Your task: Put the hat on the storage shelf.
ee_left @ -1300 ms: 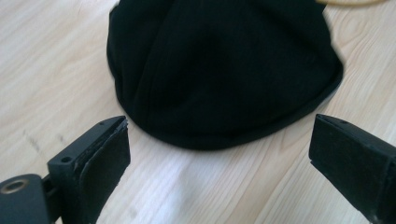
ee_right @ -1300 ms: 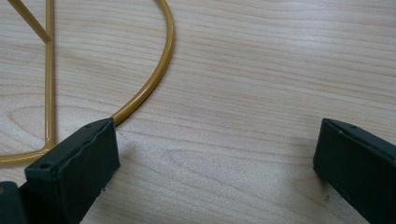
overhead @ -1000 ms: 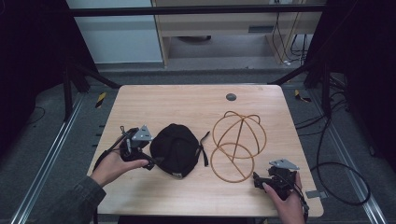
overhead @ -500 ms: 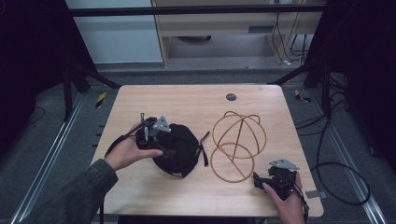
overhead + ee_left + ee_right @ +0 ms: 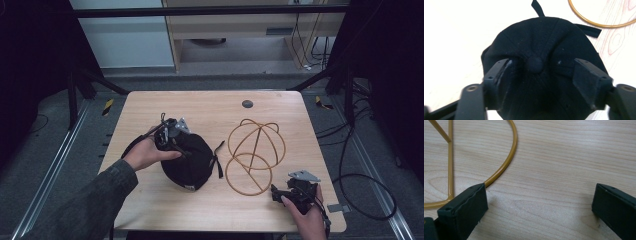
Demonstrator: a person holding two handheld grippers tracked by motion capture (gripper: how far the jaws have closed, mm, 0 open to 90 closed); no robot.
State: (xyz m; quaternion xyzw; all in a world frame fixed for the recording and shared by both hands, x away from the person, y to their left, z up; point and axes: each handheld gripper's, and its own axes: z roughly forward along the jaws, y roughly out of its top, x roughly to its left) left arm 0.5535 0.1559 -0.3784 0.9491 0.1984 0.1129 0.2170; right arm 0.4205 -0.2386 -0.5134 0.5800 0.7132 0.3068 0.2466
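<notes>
The right gripper (image 5: 541, 207) holds its two black jaws wide apart over the pale wooden tabletop (image 5: 564, 157), the left jaw just beside the curved golden wire frame (image 5: 506, 165).

Black cap (image 5: 189, 160), golden wire stand (image 5: 255, 155)

On the one wooden table (image 5: 210, 107) I count one black cap (image 5: 190, 160), one golden wire hat stand (image 5: 252, 155), and two handheld grippers: the left gripper (image 5: 176, 140) and the right gripper (image 5: 282, 194). One dark round disc (image 5: 247, 104) sits near the far edge.
</notes>
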